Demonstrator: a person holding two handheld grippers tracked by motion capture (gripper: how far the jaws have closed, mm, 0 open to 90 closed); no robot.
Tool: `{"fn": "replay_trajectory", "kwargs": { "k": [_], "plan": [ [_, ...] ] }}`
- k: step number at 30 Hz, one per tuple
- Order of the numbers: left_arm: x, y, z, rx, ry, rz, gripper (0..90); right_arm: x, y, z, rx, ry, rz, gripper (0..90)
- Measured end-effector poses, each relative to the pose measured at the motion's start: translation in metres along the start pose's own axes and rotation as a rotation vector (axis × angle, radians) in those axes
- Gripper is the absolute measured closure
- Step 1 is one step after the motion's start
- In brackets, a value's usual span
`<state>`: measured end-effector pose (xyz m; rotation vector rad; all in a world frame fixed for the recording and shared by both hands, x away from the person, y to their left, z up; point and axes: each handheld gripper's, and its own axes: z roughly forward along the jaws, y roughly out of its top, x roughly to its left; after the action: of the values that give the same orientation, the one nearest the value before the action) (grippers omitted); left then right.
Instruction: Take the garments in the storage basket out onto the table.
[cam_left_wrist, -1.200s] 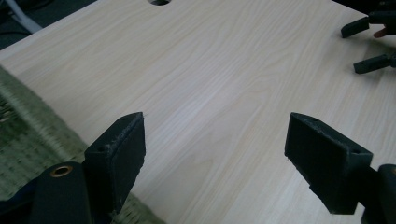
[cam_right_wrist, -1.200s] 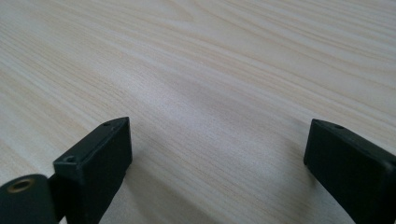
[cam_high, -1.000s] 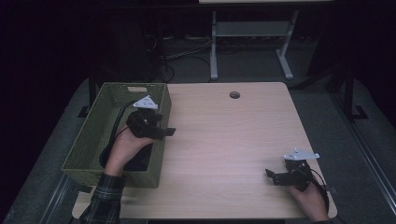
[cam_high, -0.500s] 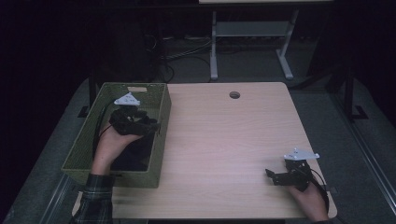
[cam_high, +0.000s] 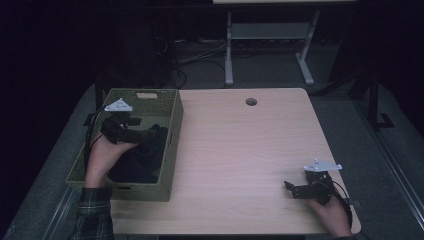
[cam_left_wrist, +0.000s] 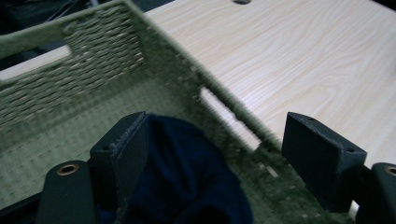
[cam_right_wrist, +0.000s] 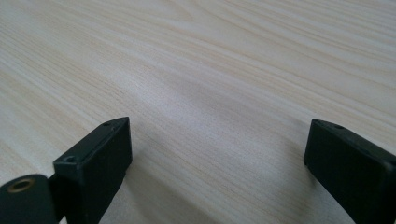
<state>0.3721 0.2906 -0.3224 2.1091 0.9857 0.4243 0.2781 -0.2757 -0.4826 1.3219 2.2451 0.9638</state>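
A green woven basket (cam_high: 172, 131) stands on the left part of the wooden table (cam_high: 240, 145). A dark navy cloth (cam_high: 142, 161) lies bunched on its floor. My left gripper (cam_high: 151, 134) hovers inside the basket above the cloth, pointing right, jaws open with nothing pinched. In the left gripper view the left gripper (cam_left_wrist: 224, 140) straddles the basket's wall (cam_left_wrist: 70, 88), with the cloth (cam_left_wrist: 187, 186) low beside the left jaw. My right gripper (cam_high: 291, 188) rests open near the table's front right corner. The right gripper (cam_right_wrist: 219, 154) has bare wood (cam_right_wrist: 210, 70) between its jaws.
A round cable hole (cam_high: 251, 101) sits near the table's far edge. Behind the table, a white metal stand (cam_high: 270, 45) and cables lie on the dark floor. The basket's near rim (cam_high: 120, 192) is close to the table's front edge.
My left hand has moved left from the basket's right rim toward its left side, jaws still open. The right hand has stayed in place.
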Motion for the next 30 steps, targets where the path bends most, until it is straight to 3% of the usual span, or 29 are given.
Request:
{"fn": "replay_trajectory", "kwargs": {
  "k": [10,21,30],
  "plan": [
    [0.016,-0.011,-0.005,-0.002,0.060,-0.052,22.5,0.000,0.000,0.000,-0.001,0.000,-0.002,7.3],
    [0.032,-0.019,0.001,0.018,0.083,-0.075,22.5,0.000,0.000,0.000,-0.001,-0.001,-0.003,7.3],
    [0.043,-0.028,0.014,0.062,0.096,-0.103,21.1,0.000,0.000,0.000,-0.001,0.000,-0.002,7.3]
  ]
}}
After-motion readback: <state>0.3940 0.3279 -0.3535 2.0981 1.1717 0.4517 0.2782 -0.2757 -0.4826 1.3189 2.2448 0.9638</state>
